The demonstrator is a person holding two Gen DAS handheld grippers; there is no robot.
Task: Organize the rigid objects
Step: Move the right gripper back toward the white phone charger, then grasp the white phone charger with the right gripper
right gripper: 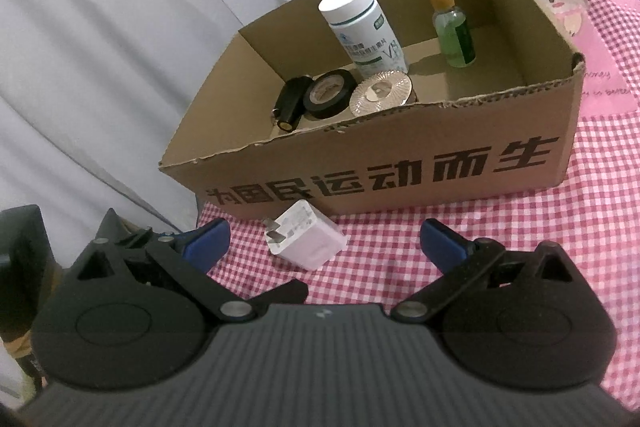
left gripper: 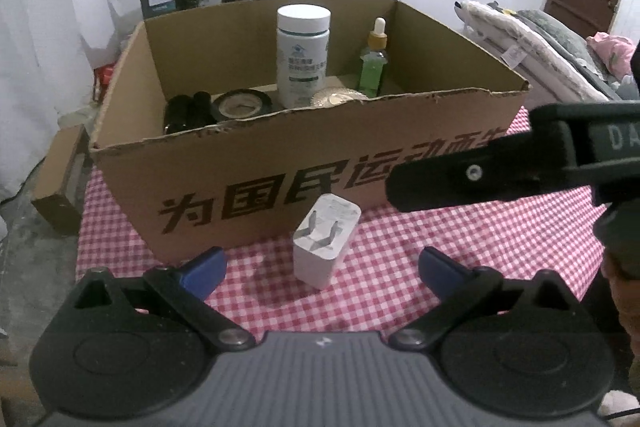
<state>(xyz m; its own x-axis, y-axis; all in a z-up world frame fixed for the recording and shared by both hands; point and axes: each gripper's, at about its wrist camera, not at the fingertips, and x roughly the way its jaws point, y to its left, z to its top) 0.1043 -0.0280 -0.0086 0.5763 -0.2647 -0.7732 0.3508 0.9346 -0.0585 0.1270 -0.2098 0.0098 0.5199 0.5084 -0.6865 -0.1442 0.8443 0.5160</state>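
Observation:
A white charger plug [left gripper: 325, 241] lies on the red checked cloth just in front of the cardboard box [left gripper: 280, 171]. It also shows in the right wrist view [right gripper: 306, 239]. My left gripper [left gripper: 320, 269] is open and empty, its blue fingertips on either side of the charger, slightly short of it. My right gripper [right gripper: 324, 245] is open and empty, with the charger between and just beyond its fingertips. In the box [right gripper: 400, 163] stand a white pill bottle [right gripper: 362, 27] and a green dropper bottle [right gripper: 452, 27], with a black tape roll [right gripper: 330, 93], a black cylinder [right gripper: 290, 103] and a shiny disc [right gripper: 380, 93].
The right gripper's body [left gripper: 520, 163] reaches in from the right in the left wrist view. The table's left edge [left gripper: 82, 227] drops off beside a small brown box [left gripper: 56, 183]. A pink printed sheet [right gripper: 576, 27] lies right of the box. Bedding [left gripper: 540, 43] lies beyond.

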